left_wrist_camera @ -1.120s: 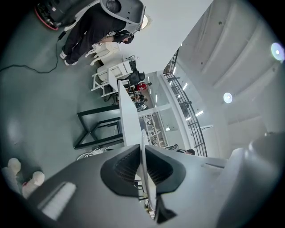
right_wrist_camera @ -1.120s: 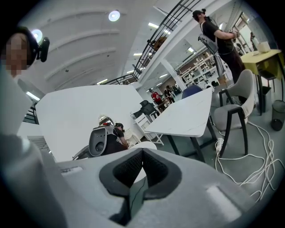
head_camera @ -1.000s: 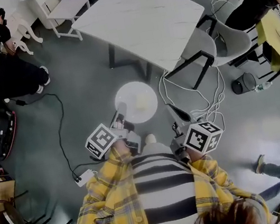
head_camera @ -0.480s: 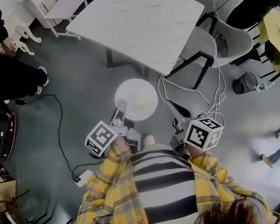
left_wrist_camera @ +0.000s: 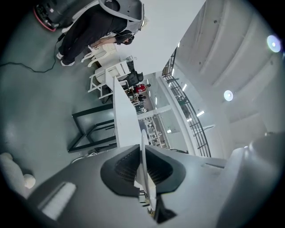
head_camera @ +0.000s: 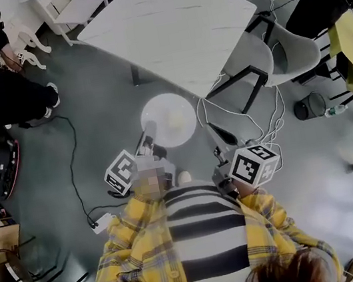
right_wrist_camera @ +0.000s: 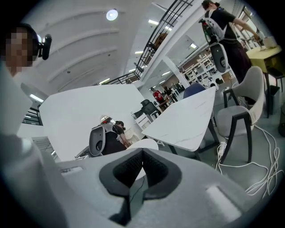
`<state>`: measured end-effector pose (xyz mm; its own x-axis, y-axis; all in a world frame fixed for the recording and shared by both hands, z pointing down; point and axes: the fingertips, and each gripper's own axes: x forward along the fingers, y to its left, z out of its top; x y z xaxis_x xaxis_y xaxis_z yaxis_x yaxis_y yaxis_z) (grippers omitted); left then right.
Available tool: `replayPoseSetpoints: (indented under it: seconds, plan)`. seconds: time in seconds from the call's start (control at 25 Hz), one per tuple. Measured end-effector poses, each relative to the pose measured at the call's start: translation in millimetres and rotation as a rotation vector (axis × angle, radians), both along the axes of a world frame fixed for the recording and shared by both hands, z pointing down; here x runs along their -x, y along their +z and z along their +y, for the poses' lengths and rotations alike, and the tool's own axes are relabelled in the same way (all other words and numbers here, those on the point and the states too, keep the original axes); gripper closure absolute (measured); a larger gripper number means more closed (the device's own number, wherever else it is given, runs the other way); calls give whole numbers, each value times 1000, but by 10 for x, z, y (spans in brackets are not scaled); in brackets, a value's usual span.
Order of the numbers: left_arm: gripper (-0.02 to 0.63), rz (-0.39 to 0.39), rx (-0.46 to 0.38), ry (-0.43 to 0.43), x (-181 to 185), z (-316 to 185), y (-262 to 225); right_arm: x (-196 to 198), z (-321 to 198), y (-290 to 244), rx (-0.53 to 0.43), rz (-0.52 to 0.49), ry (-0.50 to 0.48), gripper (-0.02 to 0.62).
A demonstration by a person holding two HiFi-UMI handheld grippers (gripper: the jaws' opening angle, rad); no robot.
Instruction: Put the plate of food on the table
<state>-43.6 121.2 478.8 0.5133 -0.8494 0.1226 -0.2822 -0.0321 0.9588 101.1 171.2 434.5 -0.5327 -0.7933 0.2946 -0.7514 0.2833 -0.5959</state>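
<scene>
In the head view a round white plate (head_camera: 161,109) with a pale piece of food (head_camera: 177,120) hangs level over the grey floor, just short of the white marble table (head_camera: 173,26). My left gripper (head_camera: 148,136) is shut on the plate's near-left rim. In the left gripper view that rim (left_wrist_camera: 143,147) runs edge-on between the dark pads, with the table (left_wrist_camera: 123,120) ahead. My right gripper (head_camera: 216,136) hovers to the right of the plate, apart from it. Its pads (right_wrist_camera: 153,167) meet with nothing between them, and the plate (right_wrist_camera: 146,143) and table (right_wrist_camera: 182,118) show beyond.
A grey chair (head_camera: 285,50) stands at the table's right corner, with white cables (head_camera: 254,123) looping on the floor below it. A black bin (head_camera: 307,106), a power strip (head_camera: 100,222) with its black cord, a seated person (head_camera: 15,91) at the left.
The plate and both grippers have moved a little forward towards the table's near corner. The left grip on the rim is unchanged. A person at the right edge has walked on.
</scene>
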Motion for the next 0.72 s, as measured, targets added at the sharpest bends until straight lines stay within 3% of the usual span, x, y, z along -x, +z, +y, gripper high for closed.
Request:
replayPoseSetpoints:
  seconds: [0.32,0.72]
  plan:
    - [595,1,19,13,-101,-130,32,-15,-127,24,6,-9,-4,598]
    - [595,21,38,57,-151,-680,74,-12,-554,16,25,24,42,598]
